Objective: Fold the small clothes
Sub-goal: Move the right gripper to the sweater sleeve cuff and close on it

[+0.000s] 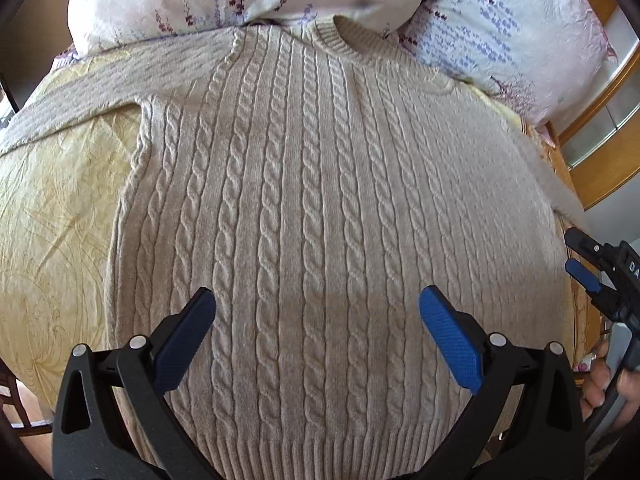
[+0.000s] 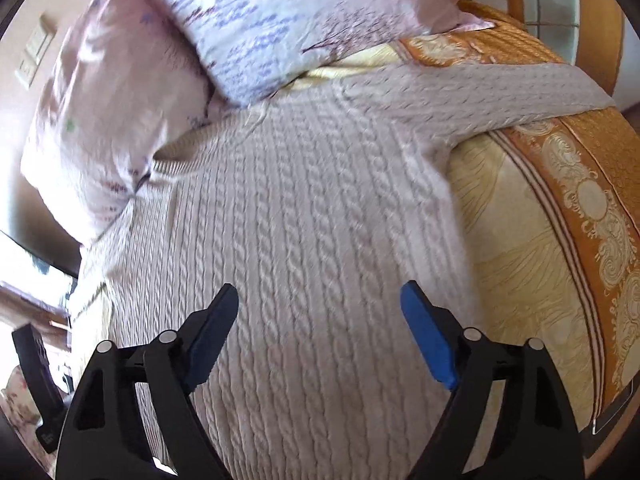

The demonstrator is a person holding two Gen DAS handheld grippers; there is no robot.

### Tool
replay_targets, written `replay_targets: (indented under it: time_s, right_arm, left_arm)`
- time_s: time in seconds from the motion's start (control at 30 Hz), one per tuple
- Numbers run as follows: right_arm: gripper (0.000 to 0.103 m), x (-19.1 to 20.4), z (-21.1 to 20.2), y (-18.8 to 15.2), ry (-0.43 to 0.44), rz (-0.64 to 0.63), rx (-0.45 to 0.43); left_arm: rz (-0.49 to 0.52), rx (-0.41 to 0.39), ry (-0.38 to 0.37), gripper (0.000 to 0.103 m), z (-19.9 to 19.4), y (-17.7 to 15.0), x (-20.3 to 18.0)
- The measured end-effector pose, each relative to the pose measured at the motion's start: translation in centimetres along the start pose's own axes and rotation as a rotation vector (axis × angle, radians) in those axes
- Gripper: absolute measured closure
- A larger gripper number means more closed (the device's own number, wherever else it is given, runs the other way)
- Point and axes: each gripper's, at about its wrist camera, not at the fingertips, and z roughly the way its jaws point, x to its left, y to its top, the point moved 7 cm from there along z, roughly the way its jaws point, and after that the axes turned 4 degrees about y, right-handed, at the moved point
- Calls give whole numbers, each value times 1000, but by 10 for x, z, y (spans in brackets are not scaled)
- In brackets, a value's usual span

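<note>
Sweater point(image 1: 304, 184) flat on bed | left gripper point(image 1: 318, 308) fingers apart above | right gripper point(image 2: 320, 304) fingers apart, empty

only one marking can be read. white letters "da" are printed on the black body of the right gripper point(image 1: 582, 254) where it is seen at the right edge of the left wrist view; the rest of the word is cut off by the picture's edge. in the right wrist view a small pale mark is seen on a black device point(image 2: 38, 380) at the lower left, but it is too blurred to be read. no other text, number or sign is legible.
</note>
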Motion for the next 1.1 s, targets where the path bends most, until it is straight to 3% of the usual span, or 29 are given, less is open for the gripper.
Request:
replay_targets:
  time_s: [0.17,0.37,0.67,0.83,1.0,1.1]
  right_arm:
    - [46,-63,-20,55,-10,180,-148]
    - [51,-147,-39,107,-74,380,-282]
    - [64,-239,-31,130,-122,622,-313]
    - [66,-265,-24,135,-158,707,-328]
    - [71,-275,-21,138,-168,713,-348]
    - [83,-277,-10,142,-124,719,-339]
  left_arm:
    - [52,-115,9,2,-10,23,-3]
    - [-11,-178,-164,2,-9,53,-1]
    - [-95,-224,-135,2,8,83,16]
    - [-109,-213,-104,2,21,89,23]
    - [-127,-180,-84,2,33,93,30]
    - [-140,-159,-101,2,37,95,30]
